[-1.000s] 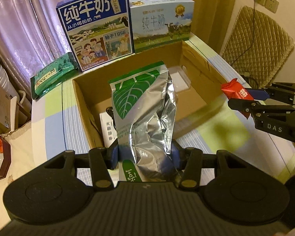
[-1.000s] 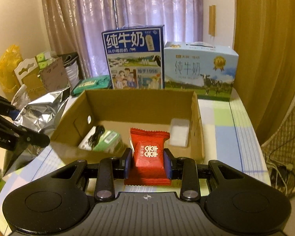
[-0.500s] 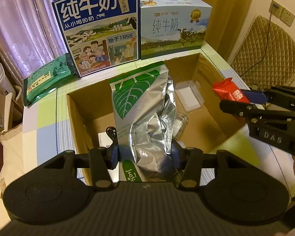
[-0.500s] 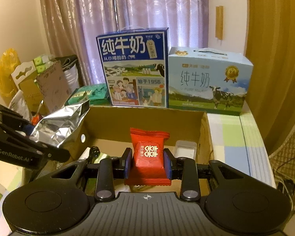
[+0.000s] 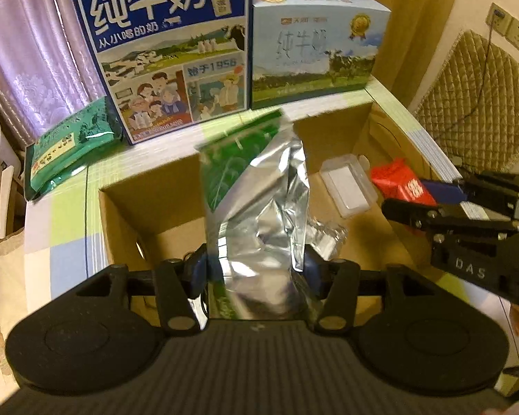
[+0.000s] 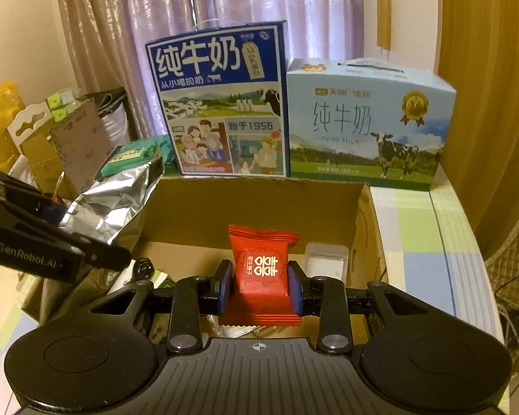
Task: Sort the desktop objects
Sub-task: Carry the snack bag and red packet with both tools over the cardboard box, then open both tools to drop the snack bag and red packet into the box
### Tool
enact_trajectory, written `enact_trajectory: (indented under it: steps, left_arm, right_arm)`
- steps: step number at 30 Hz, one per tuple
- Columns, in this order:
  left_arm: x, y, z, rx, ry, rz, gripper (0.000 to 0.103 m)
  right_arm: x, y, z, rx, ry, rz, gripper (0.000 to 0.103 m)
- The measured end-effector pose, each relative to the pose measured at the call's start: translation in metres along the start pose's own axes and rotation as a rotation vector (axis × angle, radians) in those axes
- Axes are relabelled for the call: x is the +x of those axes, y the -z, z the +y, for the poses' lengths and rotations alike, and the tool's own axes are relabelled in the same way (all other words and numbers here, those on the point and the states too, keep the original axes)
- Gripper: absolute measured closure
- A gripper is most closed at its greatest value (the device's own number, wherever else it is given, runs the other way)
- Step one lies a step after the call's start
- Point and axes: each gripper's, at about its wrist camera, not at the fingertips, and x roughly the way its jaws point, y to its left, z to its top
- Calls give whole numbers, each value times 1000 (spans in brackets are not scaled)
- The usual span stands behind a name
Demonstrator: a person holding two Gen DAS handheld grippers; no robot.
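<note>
My left gripper (image 5: 256,269) is shut on a silver foil pouch (image 5: 259,207) with a green leaf print, held upright over the near edge of the open cardboard box (image 5: 121,221). From the right wrist view the left gripper (image 6: 90,235) and the foil pouch (image 6: 114,204) sit above the cardboard box's (image 6: 259,207) left wall. My right gripper (image 6: 259,288) is shut on a red candy packet (image 6: 263,269) above the box's inside. In the left wrist view the right gripper (image 5: 411,195) holds the red candy packet (image 5: 398,180) over the box's right side.
Inside the box lie a clear plastic case (image 5: 347,186), a small foil packet (image 5: 325,238) and a black cable (image 6: 143,266). Behind it stand a dark blue milk carton (image 5: 169,52) and a pale blue milk carton (image 5: 315,41). A green pack (image 5: 69,145) lies at the left, a quilted chair (image 5: 474,103) at the right.
Both grippers have moved forward and now hang over the box, each still holding its item. The pouch's top has leaned forward toward the milk cartons.
</note>
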Motion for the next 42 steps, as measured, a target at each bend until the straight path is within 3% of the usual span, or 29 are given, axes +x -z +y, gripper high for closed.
enact_trajectory:
  steps: [12, 14, 15, 16, 18, 23, 27, 32, 38, 42]
  left_arm:
    - [-7, 16, 12, -44, -8, -27, 52]
    - [-10, 20, 14, -51, -7, -31, 52]
    - [-12, 22, 15, -56, -8, -35, 50]
    - [-14, 25, 15, -58, -10, -39, 47]
    - [-18, 30, 16, -57, -20, -48, 39]
    - [-38, 47, 19, -81, -25, -69, 34]
    - [-61, 65, 13, -88, -36, -109, 18]
    - [-92, 93, 4, -121, -23, -151, 7]
    - [-119, 140, -6, -174, -12, -179, 2]
    - [-132, 174, -16, -176, -47, -203, 2]
  right_arm:
    - [7, 6, 2, 28, -19, 4, 72]
    - [5, 3, 2, 44, -34, -24, 65]
    - [3, 2, 1, 60, -40, -31, 44]
    - [0, 2, -1, 79, -44, -45, 36]
    - [-5, 1, -2, 82, -44, -55, 36]
    - [-27, 11, -8, 98, -35, -54, 35]
    - [-54, 24, -9, 113, -28, -58, 33]
    - [-91, 49, 0, 137, -22, -48, 20]
    - [-125, 90, 16, 180, -27, 21, 7]
    - [-145, 118, 30, 211, -28, 66, 2]
